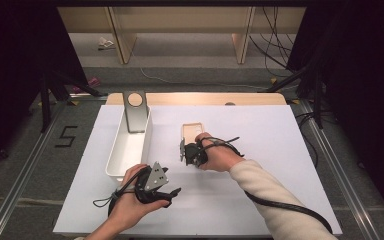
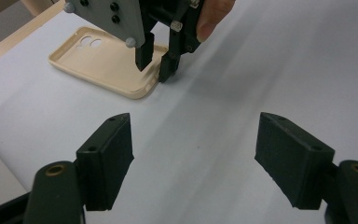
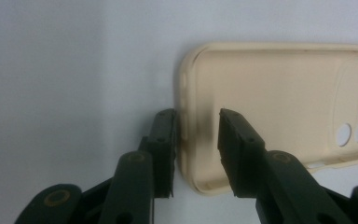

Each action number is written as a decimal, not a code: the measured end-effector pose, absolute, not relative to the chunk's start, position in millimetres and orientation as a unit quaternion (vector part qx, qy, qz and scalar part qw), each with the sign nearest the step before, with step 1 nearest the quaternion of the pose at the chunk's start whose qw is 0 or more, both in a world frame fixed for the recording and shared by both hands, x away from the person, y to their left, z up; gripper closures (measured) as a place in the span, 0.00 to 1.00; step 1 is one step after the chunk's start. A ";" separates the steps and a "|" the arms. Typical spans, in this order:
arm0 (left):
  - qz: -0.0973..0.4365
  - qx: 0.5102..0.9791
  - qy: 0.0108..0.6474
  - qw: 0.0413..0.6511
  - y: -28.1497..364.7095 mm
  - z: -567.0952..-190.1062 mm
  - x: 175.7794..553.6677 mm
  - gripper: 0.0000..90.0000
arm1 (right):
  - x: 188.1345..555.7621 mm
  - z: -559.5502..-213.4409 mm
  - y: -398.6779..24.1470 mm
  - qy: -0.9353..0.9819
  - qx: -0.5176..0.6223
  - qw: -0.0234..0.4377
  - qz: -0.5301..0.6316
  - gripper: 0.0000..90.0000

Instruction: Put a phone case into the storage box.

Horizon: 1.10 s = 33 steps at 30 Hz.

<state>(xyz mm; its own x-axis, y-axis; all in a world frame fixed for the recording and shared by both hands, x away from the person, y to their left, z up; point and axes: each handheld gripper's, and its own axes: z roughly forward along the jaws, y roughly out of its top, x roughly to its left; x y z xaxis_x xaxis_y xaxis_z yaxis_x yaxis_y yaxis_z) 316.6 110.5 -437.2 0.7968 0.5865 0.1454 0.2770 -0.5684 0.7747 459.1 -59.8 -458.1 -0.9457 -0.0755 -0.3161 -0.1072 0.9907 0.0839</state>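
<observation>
Straddling the near short wall of a cream phone case (image 3: 279, 107), the right hand-held gripper (image 3: 196, 140) has one black jaw outside the rim and the other inside the shell; in the right gripper view the outer jaw sits right against the wall while a narrow gap shows between the inner jaw and the wall, so the jaws are not yet clenched on it. The left gripper view shows the same right hand-held gripper (image 2: 154, 63) from the front, its fingertips planted on either side of the case's edge, with a fingertip of the person's right hand above it. The phone case (image 2: 103, 63) lies flat on the white table (image 2: 242, 79), open side up, its camera cutouts at the far end from the jaws. From the high view the right hand (image 1: 219, 156) reaches in over the middle of the table, a pale sleeve behind it, and the case (image 1: 192, 131) sits just beyond the gripper. The left hand-held gripper (image 2: 193, 158) is released, its jaws spread wide over bare table with nothing between them. In the high view it (image 1: 152, 182) rests near the front edge, just beside the near end of a long white tray (image 1: 125, 150). A grey metal stand (image 1: 135, 110) leans at the tray's far end.
</observation>
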 end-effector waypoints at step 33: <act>0.198 0.864 0.251 0.388 111.1 -439.3 317.7 0.31 | 457.3 -459.2 -56.5 0.987 -0.058 0.146 0.040 0.95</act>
<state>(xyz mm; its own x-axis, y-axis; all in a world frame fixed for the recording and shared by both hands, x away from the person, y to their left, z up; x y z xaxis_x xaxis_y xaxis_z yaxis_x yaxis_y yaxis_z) 317.7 111.1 -439.3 0.7955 0.5880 0.1464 0.2810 -0.5719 0.7707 457.3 -56.5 -459.2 -0.9506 -0.1025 -0.2929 -0.1261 0.9900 0.0630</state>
